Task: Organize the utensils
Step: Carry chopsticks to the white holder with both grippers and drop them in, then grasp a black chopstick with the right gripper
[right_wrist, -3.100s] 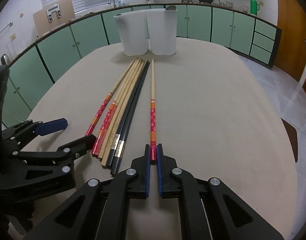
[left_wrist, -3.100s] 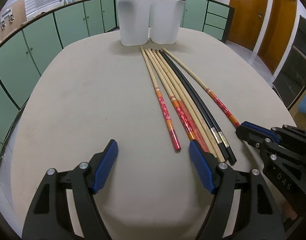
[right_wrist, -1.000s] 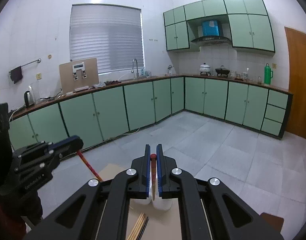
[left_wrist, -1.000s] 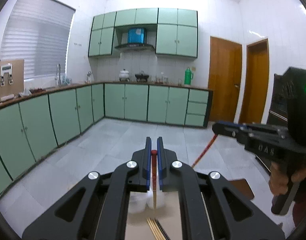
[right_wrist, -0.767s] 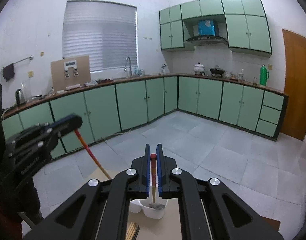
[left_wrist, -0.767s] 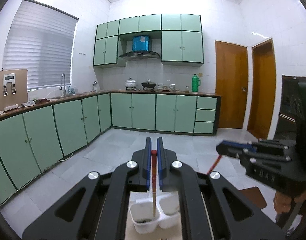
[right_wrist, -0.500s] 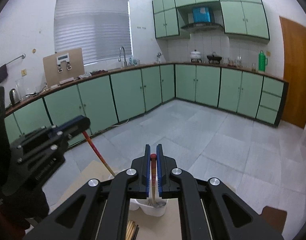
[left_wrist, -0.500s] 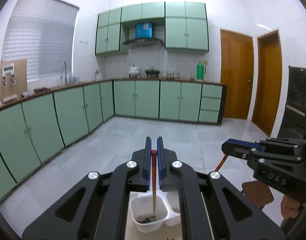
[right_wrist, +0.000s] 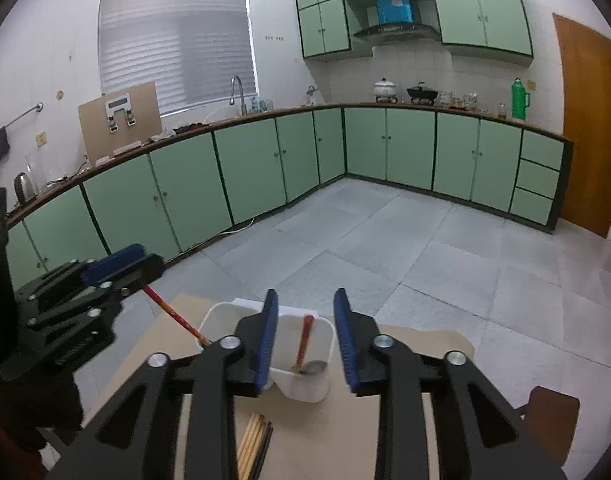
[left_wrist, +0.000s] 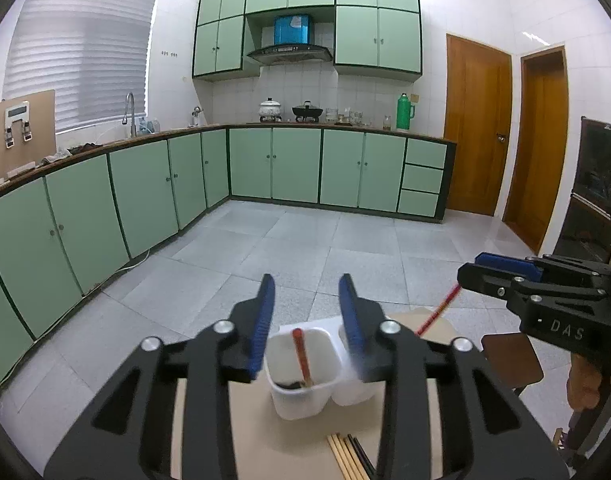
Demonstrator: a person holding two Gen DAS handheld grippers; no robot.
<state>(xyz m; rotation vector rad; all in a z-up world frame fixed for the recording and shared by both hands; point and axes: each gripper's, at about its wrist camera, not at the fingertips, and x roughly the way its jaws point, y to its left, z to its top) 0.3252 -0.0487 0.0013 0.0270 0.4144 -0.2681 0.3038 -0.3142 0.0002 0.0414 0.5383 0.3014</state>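
Two white utensil cups stand side by side at the table's far end. My left gripper (left_wrist: 306, 322) is open above the left cup (left_wrist: 301, 394), where a red-ended chopstick (left_wrist: 301, 356) stands loose. My right gripper (right_wrist: 305, 338) is open above the right cup (right_wrist: 303, 380), where another red-ended chopstick (right_wrist: 304, 342) stands loose. Each gripper shows in the other's view, the right one (left_wrist: 505, 276) and the left one (right_wrist: 117, 266). Several wooden and black chopsticks (left_wrist: 347, 458) lie on the table below; they also show in the right wrist view (right_wrist: 255, 446).
The beige table (left_wrist: 265, 432) ends just past the cups, over a grey tiled floor. A brown stool (right_wrist: 553, 404) stands to the right of the table. Green cabinets line the far walls.
Both grippers have opened and let go of their chopsticks, which now stand in the cups. Before that, both lifted the chopsticks from the table and tipped them upright over the cups.
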